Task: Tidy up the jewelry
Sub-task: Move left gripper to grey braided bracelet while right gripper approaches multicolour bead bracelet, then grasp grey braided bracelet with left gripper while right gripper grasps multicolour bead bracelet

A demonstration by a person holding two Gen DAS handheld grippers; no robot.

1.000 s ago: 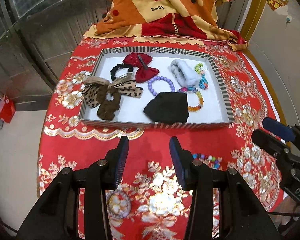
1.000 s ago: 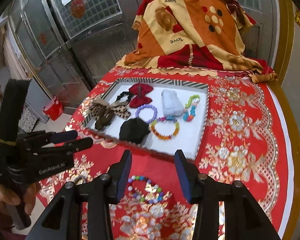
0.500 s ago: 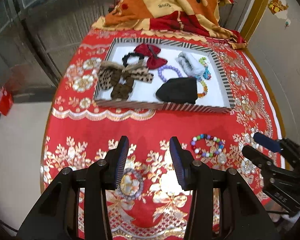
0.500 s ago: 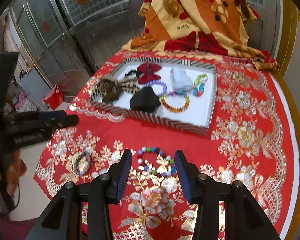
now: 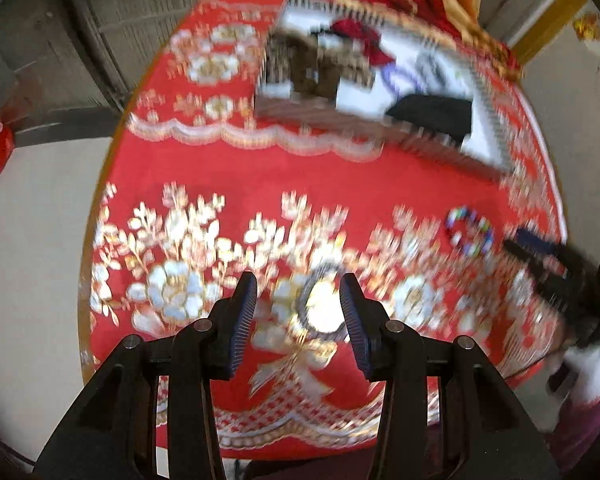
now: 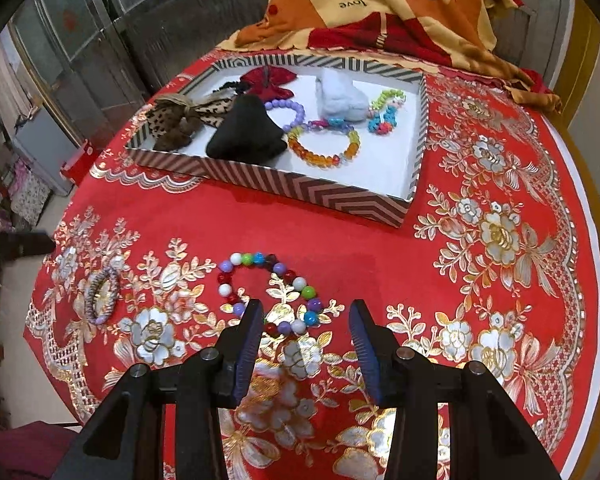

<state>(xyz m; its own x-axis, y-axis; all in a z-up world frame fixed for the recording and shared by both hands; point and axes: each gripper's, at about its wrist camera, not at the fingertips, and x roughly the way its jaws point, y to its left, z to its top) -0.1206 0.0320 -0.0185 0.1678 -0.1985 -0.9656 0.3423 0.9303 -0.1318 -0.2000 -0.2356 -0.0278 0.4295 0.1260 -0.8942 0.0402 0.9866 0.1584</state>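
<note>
Red tablecloth (image 6: 380, 248) with gold flowers carries a striped tray (image 6: 308, 194) of hair accessories. Right gripper (image 6: 305, 322), jaws apart, hovers over a multicoloured bead bracelet (image 6: 270, 294). Left gripper (image 5: 298, 306), jaws apart, frames a woven ring bracelet (image 5: 320, 304).

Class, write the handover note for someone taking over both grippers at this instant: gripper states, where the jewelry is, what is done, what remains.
Left gripper: open, empty, over the striped bangle near the table's left edge.
Right gripper: open, empty, its pads either side of the near edge of the multicoloured bead bracelet, not gripping.
Tray: already holds the bows, the black pouch, the purple bracelet, the amber bracelet and other pieces.
Done: most items are in the tray.
Left: the bangle and the bead bracelet lie on the red tablecloth; likely pick up each and place in the tray.
</note>
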